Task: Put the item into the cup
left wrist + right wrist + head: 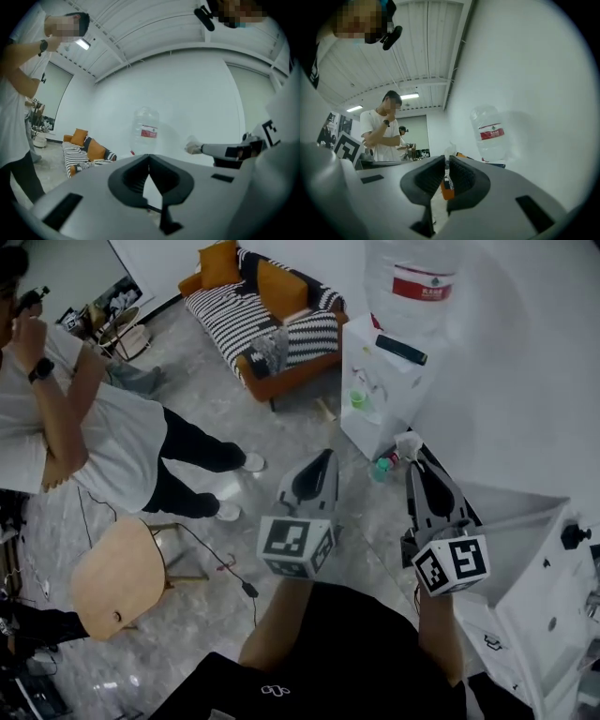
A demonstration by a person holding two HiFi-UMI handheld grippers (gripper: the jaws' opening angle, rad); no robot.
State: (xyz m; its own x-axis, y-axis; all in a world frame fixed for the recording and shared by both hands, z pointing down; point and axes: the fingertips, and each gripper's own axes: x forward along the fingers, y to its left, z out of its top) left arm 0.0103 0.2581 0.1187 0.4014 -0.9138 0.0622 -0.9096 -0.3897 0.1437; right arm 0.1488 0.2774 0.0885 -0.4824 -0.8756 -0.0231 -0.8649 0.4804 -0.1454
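Item: small packet, orange at the low end, clear/whitish at the top. It was pinched between the jaws of your right gripper, held in the air ahead of you, near the white dispenser cabinet.

Long axis ran along the jaws. The clear end stuck out past the tips, pointing away from you; the orange end sat back twd the gripper body.

Left gripper: jaws pressed together, nothing between them, just beside the right one.

Cup: not identified w/ certainty. A small green obj. on the cabinet top may have been it; too small to tell.

Step in hand, by my judgement: carry to cup. Recommend:
- Hold a firm pinch.
- Bring the free end over the mouth and tip it end-first, downward.
- Release only once that end is inside the rim.
- Open wide, as a thin packet could cling to a pad.
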